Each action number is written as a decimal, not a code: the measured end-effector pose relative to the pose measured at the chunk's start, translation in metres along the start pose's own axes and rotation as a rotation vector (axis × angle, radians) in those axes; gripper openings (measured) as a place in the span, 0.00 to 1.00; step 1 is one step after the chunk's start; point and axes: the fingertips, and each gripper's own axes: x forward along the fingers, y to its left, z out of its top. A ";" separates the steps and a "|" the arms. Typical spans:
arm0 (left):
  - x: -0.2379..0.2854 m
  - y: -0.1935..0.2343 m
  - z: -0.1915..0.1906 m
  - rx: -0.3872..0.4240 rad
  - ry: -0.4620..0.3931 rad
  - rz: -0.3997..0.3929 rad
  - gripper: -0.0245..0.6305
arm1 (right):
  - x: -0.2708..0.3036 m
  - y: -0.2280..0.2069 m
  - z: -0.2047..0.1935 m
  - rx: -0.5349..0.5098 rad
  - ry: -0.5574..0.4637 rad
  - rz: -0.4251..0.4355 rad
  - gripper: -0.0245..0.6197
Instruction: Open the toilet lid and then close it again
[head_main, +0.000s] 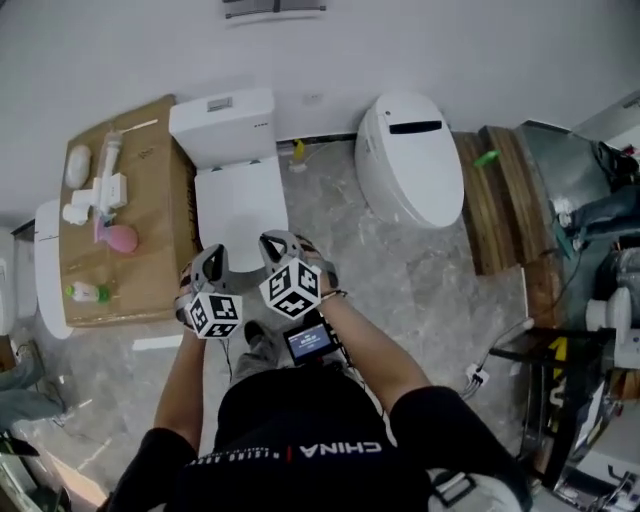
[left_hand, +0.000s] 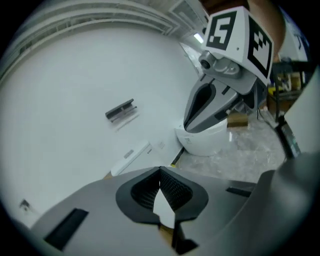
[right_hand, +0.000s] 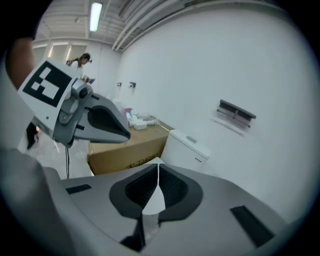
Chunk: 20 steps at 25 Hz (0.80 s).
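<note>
A white toilet with a square tank (head_main: 222, 125) stands against the wall, and its lid (head_main: 240, 200) lies flat over the bowl. Both grippers hover side by side over the lid's front end, well above it. My left gripper (head_main: 212, 264) is shut with nothing between its pads. My right gripper (head_main: 283, 244) is likewise shut and empty. In the left gripper view the shut jaws (left_hand: 160, 176) point toward the wall, with the tank (left_hand: 131, 157) beyond. The right gripper view shows its own jaws (right_hand: 158, 169) shut, with the tank (right_hand: 189, 149) behind them.
An egg-shaped white toilet (head_main: 410, 160) stands to the right, with wooden planks (head_main: 495, 200) beyond it. A cardboard box (head_main: 125, 220) with small items on top sits left of the tank. Racks and cables crowd the far right. The floor is grey marble.
</note>
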 end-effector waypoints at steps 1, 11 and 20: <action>-0.004 0.000 0.006 -0.081 -0.018 -0.032 0.05 | -0.005 -0.004 0.003 0.072 -0.007 0.012 0.07; -0.023 -0.008 0.030 -0.270 -0.064 -0.142 0.05 | -0.032 -0.040 -0.006 0.248 -0.051 0.052 0.06; -0.039 -0.063 0.035 -0.302 0.021 -0.138 0.05 | -0.047 -0.025 -0.048 0.246 -0.037 0.184 0.06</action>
